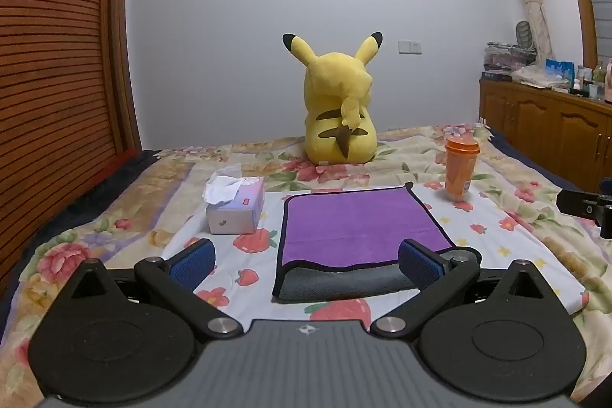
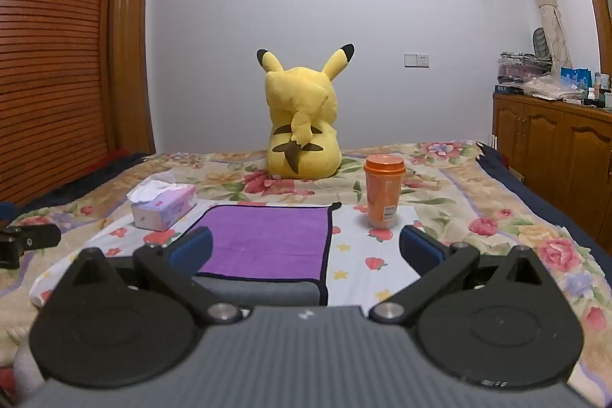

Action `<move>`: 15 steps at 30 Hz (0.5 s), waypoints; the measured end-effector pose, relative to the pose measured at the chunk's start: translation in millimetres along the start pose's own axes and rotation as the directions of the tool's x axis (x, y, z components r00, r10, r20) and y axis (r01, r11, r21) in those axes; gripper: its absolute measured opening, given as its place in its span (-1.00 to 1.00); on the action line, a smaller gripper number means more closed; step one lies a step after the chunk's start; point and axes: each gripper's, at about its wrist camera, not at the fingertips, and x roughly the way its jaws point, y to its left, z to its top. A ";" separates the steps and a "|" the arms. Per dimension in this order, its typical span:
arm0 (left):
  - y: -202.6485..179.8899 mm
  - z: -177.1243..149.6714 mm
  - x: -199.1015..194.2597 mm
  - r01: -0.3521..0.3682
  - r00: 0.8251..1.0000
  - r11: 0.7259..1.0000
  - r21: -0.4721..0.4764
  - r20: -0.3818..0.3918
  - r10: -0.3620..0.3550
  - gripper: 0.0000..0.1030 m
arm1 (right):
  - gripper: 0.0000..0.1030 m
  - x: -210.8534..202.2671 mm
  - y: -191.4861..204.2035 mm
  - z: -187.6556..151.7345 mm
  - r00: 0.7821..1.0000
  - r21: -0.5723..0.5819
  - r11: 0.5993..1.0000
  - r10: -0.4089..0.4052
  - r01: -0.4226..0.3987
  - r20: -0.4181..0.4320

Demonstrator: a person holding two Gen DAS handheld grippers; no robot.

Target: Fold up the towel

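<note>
A purple towel with a dark hem lies folded on the bed; its grey underside shows along the near edge. It also shows in the right wrist view. My left gripper is open and empty, just above the towel's near left part. My right gripper is open and empty, over the towel's near right corner. Part of the right gripper shows at the right edge of the left wrist view, and part of the left gripper at the left edge of the right wrist view.
A tissue box stands left of the towel and an orange cup to its right. A yellow plush toy sits behind on the floral bedspread. A wooden cabinet stands at the right.
</note>
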 end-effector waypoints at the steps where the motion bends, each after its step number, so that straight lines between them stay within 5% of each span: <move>1: 0.0 0.0 0.0 0.000 1.000 1.000 0.000 -0.001 0.000 1.00 | 1.00 -0.2 0.1 0.1 1.000 0.003 1.000 -0.001 0.001 -0.002; 15: 0.4 0.2 -0.2 0.004 1.000 1.000 -0.003 0.000 -0.004 1.00 | 1.00 -0.6 1.5 0.8 1.000 0.005 1.000 -0.001 0.001 -0.011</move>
